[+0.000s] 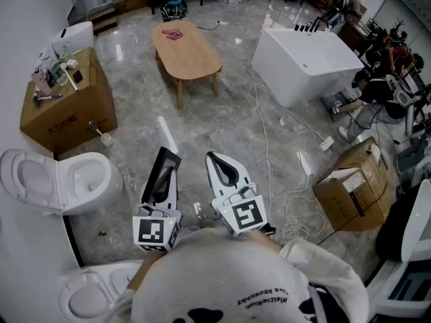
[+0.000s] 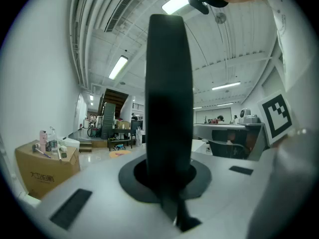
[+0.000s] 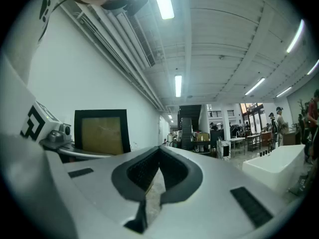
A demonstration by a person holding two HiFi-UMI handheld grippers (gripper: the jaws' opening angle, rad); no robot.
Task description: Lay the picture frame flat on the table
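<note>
The left gripper (image 1: 163, 180) is closed tight on the thin black picture frame with a tan middle (image 3: 101, 131) and holds it standing up. Just to its right, the right gripper (image 1: 221, 163) is closed with nothing in it. The oval light wooden table (image 1: 185, 52) stands far ahead.

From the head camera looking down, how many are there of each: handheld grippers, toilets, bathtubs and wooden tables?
Grippers: 2, the left gripper and the right gripper
Toilets: 2, the far toilet and the near toilet
Bathtubs: 1, the white bathtub
Tables: 1, the wooden table
Total: 6; the cut-off white shape at the right edge is not counted
</note>
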